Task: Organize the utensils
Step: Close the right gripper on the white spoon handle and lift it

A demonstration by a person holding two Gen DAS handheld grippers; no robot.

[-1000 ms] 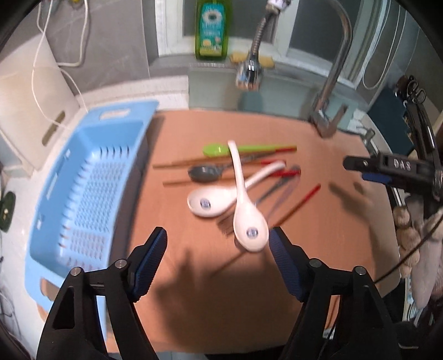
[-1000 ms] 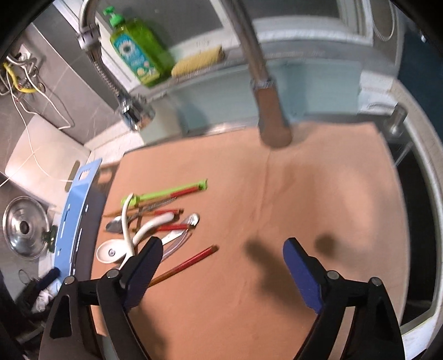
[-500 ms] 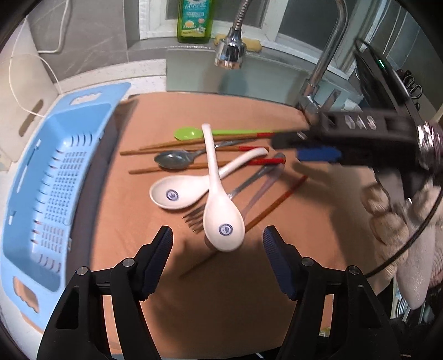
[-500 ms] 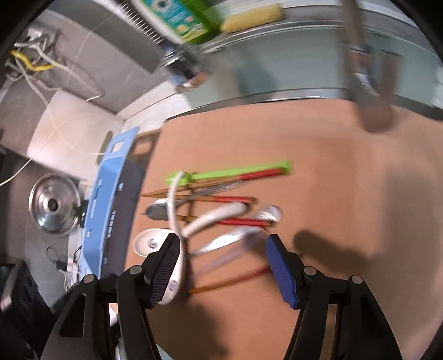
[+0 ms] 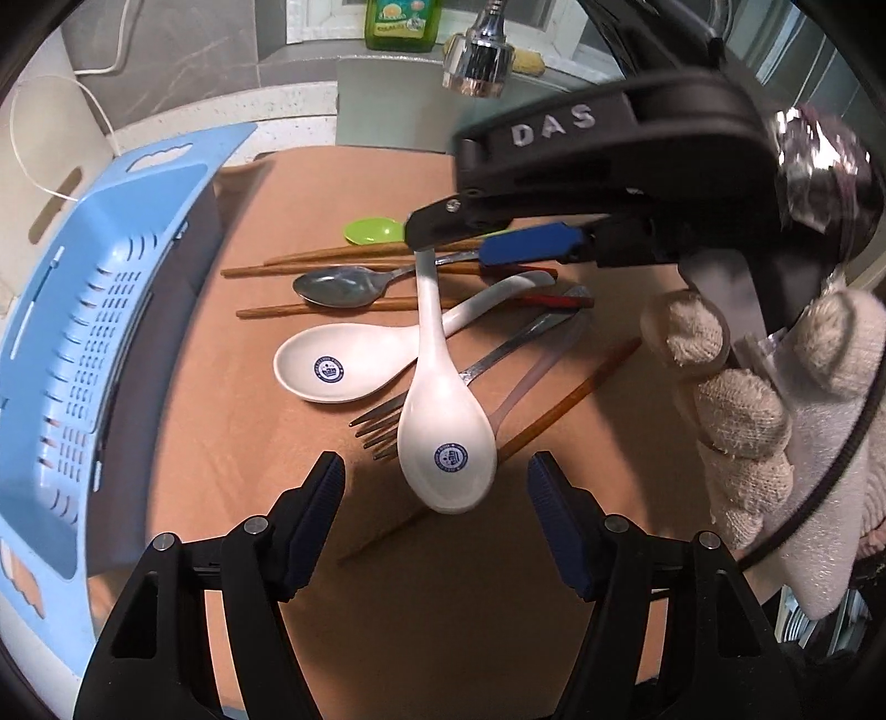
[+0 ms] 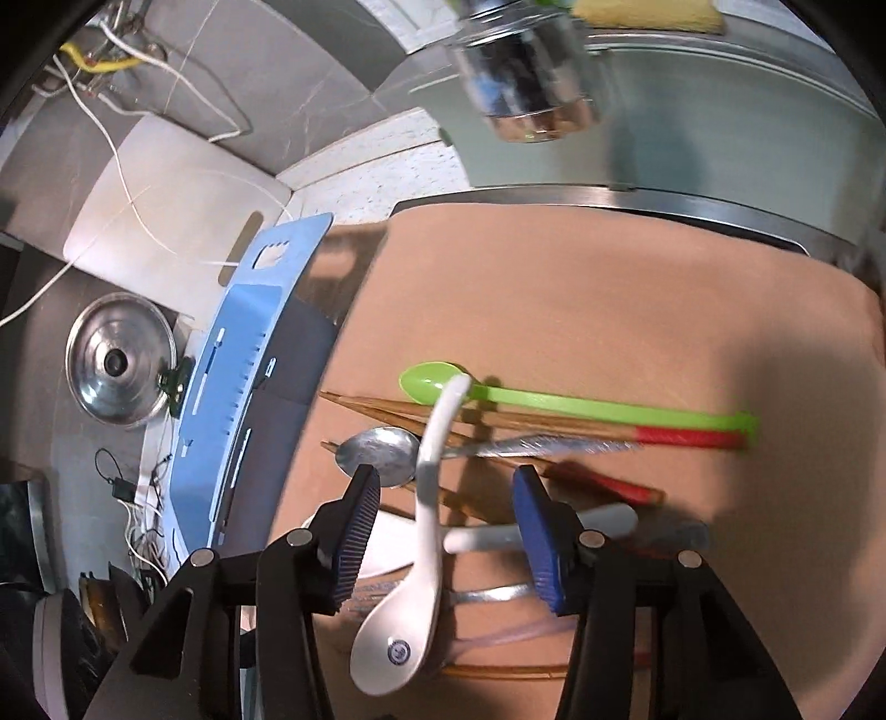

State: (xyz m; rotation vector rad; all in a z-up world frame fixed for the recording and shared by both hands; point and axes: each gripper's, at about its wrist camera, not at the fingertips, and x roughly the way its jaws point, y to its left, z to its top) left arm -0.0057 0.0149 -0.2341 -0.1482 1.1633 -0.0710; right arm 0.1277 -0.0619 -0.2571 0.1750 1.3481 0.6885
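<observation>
A pile of utensils lies on a brown mat [image 5: 498, 609]: two white ceramic spoons, one on top [image 5: 443, 432] with its handle pointing away and one under it [image 5: 343, 360], a metal spoon [image 5: 338, 285], a green plastic spoon [image 5: 371, 230], a fork [image 5: 387, 421] and several wooden chopsticks [image 5: 576, 393]. My left gripper [image 5: 434, 520] is open just in front of the top spoon's bowl. My right gripper [image 6: 443, 515] is open with its pads on either side of the top white spoon's handle [image 6: 429, 498], apart from it. It also shows in the left wrist view [image 5: 470, 232].
A light blue slotted basket [image 5: 83, 332] stands left of the mat, tilted up. A tap head [image 5: 476, 61] hangs over the far edge, with a green soap bottle [image 5: 401, 22] behind. A steel pot lid [image 6: 119, 365] lies beyond the basket. A gloved hand [image 5: 747, 399] holds the right gripper.
My right gripper has swung left and down over the pile and now straddles the top white spoon's handle. My left gripper has moved closer to the spoon's bowl.
</observation>
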